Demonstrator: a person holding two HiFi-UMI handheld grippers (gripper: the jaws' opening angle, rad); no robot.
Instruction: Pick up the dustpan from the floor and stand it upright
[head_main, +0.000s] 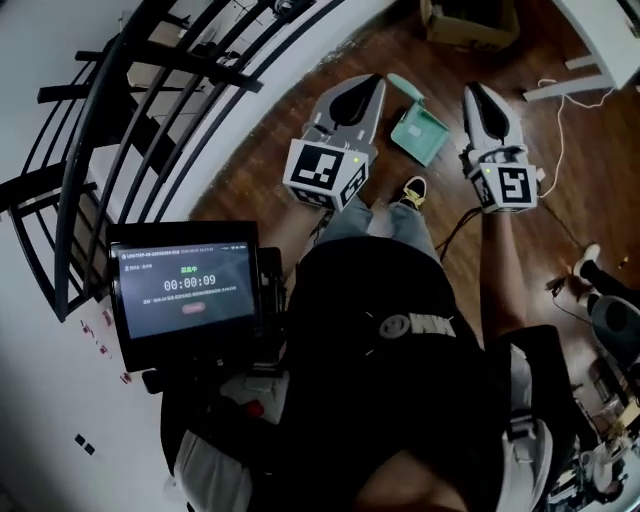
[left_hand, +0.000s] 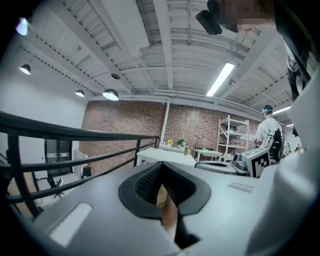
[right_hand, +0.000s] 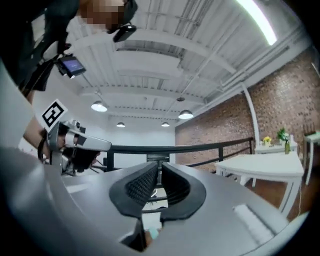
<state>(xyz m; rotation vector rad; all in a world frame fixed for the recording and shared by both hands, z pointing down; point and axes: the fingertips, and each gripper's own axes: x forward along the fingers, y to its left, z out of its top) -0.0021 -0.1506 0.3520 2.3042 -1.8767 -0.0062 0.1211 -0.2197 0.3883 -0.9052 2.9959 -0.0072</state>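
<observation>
The teal dustpan (head_main: 420, 135) rests on the wooden floor between my two raised grippers in the head view, its handle pointing up-left; I cannot tell whether it stands or lies. My left gripper (head_main: 370, 85) hovers left of it, well above the floor, jaws together and empty. My right gripper (head_main: 474, 92) hovers to its right, also empty. In the left gripper view the left gripper (left_hand: 161, 166) points level across the room with its pads meeting. The right gripper (right_hand: 159, 166) in its own view shows only a thin slit between its pads. Neither gripper view shows the dustpan.
A black metal railing (head_main: 150, 110) curves along the left. A cardboard box (head_main: 468, 24) sits on the floor at the top, with white furniture legs (head_main: 570, 85) and a thin cable (head_main: 560, 150) to the right. A white table (left_hand: 167, 156) and shelving (left_hand: 232, 137) stand ahead.
</observation>
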